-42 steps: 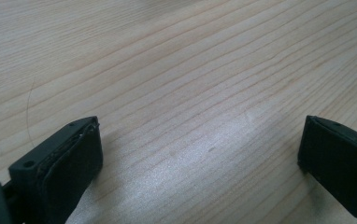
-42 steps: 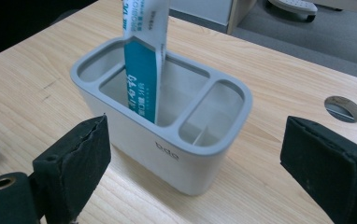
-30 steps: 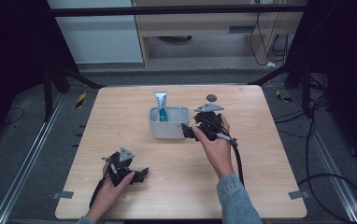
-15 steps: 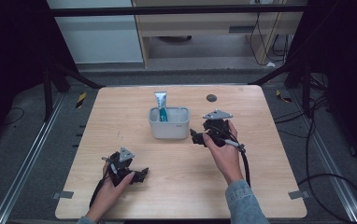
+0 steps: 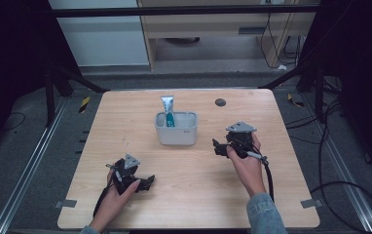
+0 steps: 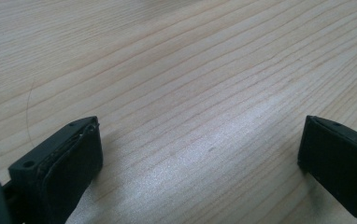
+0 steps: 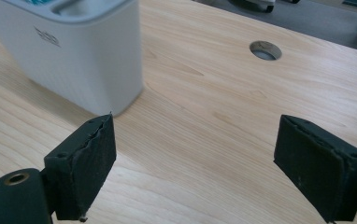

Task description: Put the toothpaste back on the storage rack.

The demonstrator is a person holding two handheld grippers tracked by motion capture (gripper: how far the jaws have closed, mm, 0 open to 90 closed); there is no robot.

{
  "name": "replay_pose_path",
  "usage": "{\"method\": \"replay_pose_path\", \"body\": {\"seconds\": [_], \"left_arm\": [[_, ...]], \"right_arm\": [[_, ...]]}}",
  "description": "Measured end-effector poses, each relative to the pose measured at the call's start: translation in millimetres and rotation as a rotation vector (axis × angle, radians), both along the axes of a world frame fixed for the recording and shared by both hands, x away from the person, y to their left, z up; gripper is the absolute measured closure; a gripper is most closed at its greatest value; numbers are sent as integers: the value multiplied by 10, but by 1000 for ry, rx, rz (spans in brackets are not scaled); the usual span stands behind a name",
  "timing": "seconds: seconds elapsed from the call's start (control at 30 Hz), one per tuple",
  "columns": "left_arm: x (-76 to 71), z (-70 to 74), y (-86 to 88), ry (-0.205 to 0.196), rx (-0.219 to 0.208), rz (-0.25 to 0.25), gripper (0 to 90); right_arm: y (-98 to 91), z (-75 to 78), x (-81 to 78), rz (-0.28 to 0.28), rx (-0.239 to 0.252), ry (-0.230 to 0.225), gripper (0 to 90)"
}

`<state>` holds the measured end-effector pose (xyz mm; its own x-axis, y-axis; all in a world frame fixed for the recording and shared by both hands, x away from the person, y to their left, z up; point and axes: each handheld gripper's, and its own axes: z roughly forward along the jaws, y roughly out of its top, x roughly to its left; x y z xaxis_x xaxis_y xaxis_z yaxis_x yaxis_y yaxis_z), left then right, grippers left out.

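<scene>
A white holder [image 5: 176, 131] stands upright on the middle of the wooden table [image 5: 125, 117], with a blue-and-white tube [image 5: 167, 105] sticking up from its left side. My right gripper [image 5: 218, 147] hovers low to the right of the holder, a short way off and pointing left at it. In the right gripper view the gripper [image 7: 214, 163] is open; its jaws have just been closing slightly with nothing between them, and the holder [image 7: 88, 60] stands beyond the left jaw. My left gripper [image 5: 147, 183] rests near the front left, and in its own view it [image 6: 200, 158] is open over bare wood.
A round cable hole [image 5: 220, 102] is set in the tabletop behind the right gripper and shows again [image 7: 265, 50] past its jaws. Dark frame legs and cables surround the table on the floor. Bare wood lies between the two hands.
The right hand has drawn back from beside the holder toward the near right and come down lower. The left hand has stayed put.
</scene>
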<state>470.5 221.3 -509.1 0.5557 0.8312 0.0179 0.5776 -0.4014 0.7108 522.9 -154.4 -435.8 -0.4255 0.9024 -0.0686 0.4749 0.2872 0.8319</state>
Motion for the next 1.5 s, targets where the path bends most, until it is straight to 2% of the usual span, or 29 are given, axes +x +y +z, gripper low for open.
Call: {"method": "replay_pose_path", "body": {"seconds": [0.3, 0.5, 0.67, 0.77, 1.1, 1.33, 1.4, 1.5], "left_arm": [[0, 0, -1, 0, -1, 0, 0], [0, 0, 0, 0, -1, 0, 0], [0, 0, 0, 0, 0, 0, 0], [0, 0, 0, 0, 0, 0, 0], [0, 0, 0, 0, 0, 0, 0], [0, 0, 0, 0, 0, 0, 0], [0, 0, 0, 0, 0, 0, 0], [0, 0, 0, 0, 0, 0, 0]], "right_arm": [[-232, -237, -3, -41, -24, 29, 147], [-395, -398, -20, -81, -16, 67, 145], [-518, -510, -46, -101, -22, 85, 144], [-611, -574, -58, -131, -12, 96, 144], [-834, -702, -84, -203, 13, 107, 144], [-845, -729, -62, -214, 24, 110, 143], [-836, -739, -54, -215, 37, 124, 141], [-836, -744, -41, -216, 32, 132, 133]]}}
